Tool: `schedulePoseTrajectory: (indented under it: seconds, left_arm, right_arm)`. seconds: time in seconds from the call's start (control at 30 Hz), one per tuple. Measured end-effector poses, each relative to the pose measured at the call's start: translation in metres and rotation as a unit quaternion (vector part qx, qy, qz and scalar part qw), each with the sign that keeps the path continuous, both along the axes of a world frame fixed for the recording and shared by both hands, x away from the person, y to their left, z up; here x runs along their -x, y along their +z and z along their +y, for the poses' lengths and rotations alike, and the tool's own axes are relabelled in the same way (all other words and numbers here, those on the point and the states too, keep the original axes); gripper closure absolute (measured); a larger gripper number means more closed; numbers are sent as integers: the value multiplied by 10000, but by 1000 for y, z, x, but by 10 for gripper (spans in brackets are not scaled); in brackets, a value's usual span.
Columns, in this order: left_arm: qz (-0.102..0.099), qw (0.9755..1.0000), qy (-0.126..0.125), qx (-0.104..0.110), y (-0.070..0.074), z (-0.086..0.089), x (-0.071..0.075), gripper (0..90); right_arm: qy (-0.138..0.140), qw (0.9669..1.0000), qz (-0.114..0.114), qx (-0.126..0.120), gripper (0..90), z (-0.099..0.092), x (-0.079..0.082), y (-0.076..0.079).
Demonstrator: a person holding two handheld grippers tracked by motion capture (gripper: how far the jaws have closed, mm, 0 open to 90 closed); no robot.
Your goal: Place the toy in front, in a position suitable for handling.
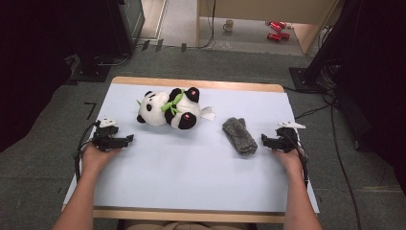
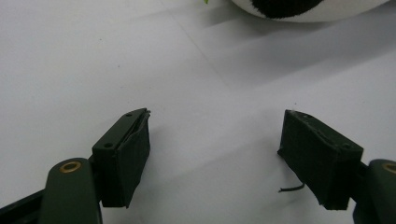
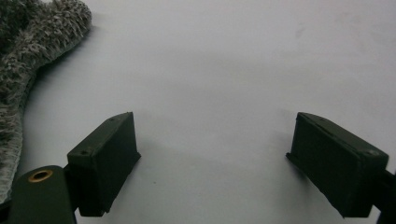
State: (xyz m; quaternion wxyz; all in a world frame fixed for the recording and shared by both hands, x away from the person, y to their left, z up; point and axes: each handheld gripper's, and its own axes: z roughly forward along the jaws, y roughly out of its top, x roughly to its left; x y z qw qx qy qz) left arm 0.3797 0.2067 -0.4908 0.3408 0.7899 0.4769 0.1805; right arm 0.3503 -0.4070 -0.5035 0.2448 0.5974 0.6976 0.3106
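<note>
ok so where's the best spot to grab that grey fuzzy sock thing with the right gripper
Probably the near end of the grey sock, which lies closest to the right gripper. The sock lies flat and long on the white table cover, running away from the person, so coming in from its right side and pinching across the narrow width looks easiest. The gripper's jaws are open with nothing between them.

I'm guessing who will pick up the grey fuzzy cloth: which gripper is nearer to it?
Right. The right gripper rests just beside the grey fuzzy cloth, fingers open and pointing at it. The left gripper sits across the table, below the plush panda, also open.
</note>
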Motion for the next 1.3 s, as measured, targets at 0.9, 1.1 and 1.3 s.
schedulePoseTrajectory:
  seconds: [0.9,1.1,1.3]
  left_arm:
    - [-135,9978,-453,470,56,-22,2,260]
    - [-287,9952,-644,672,73,-33,-2,261]
    - [-375,9931,-817,750,82,-42,-5,330]
  right_arm:
    - [10,10000,7,27,136,0,-1,0]
    - [-18,9999,-36,117,127,2,0,0]
    - [-164,9999,4,55,132,3,2,0]
